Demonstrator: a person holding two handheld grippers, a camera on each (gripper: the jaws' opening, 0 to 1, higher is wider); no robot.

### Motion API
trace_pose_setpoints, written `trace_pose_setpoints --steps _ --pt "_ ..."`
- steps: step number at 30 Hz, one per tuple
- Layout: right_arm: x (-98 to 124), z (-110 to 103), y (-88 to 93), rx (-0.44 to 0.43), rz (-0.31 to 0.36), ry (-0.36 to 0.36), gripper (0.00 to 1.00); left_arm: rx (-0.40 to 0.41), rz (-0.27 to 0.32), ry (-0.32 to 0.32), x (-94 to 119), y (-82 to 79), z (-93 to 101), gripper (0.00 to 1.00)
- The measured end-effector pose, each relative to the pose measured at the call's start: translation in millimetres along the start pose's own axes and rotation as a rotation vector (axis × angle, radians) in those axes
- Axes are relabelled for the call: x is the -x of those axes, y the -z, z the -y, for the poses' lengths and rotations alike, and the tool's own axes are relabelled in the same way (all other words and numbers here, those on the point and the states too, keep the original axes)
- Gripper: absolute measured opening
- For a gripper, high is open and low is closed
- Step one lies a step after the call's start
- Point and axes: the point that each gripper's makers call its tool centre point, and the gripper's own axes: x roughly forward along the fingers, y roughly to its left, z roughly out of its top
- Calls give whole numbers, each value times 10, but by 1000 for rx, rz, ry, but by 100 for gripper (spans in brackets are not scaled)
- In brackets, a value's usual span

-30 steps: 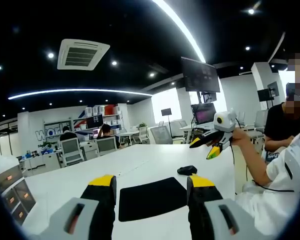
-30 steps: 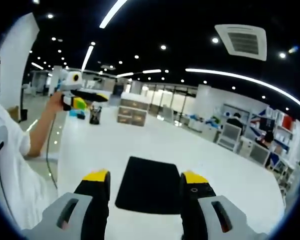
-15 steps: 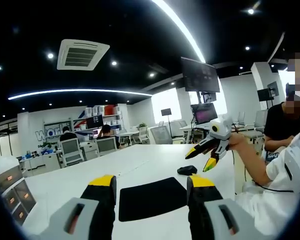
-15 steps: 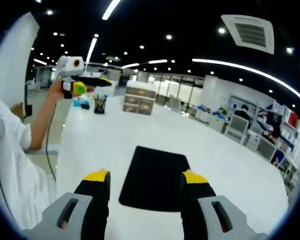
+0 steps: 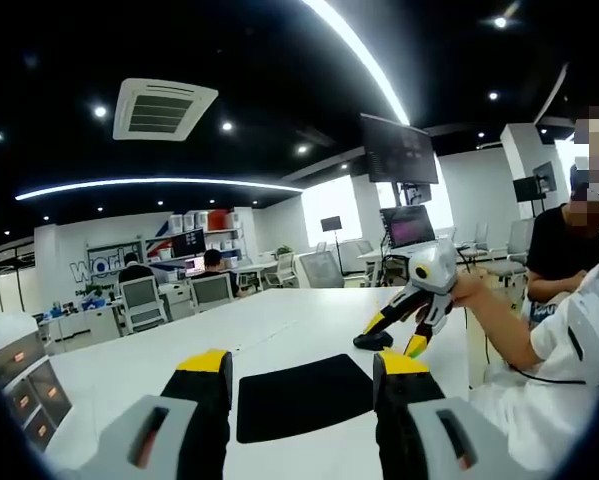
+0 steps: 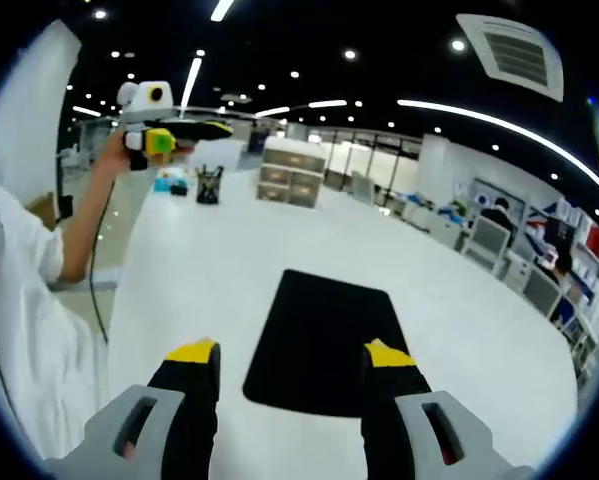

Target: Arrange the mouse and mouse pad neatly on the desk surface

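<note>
A black mouse pad (image 5: 304, 395) lies flat on the white desk (image 5: 129, 365), just beyond my left gripper (image 5: 302, 362), whose yellow-tipped jaws stand open with nothing between them. To the pad's right sits a small black mouse (image 5: 372, 341). My right gripper (image 5: 396, 334) tilts down over the mouse, one open tip on each side of it. In the right gripper view the pad (image 6: 324, 335) lies ahead of my open right gripper (image 6: 289, 353). The left gripper (image 6: 204, 129) is held up by a hand at the upper left.
Small drawer units (image 6: 291, 185), a pen holder (image 6: 210, 185) and a teal item (image 6: 172, 183) stand at the desk's far end. More drawers (image 5: 24, 375) sit at the left. A person in black (image 5: 569, 250) stands to the right. Office chairs (image 5: 144, 300) line the far side.
The right gripper has swung down from mid-air until its tips straddle the mouse. In its own view the pad has grown larger. The left gripper has stayed put.
</note>
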Motion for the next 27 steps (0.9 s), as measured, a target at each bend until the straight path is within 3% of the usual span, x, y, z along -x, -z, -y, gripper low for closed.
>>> trace_pose_setpoints --steps 11,27 --pt "-226 -64 252 0 -80 -59 54 2 -7 1 -18 31 9 57" --pt "-372 -126 524 26 -174 -119 52 1 -10 2 -18 46 5 57"
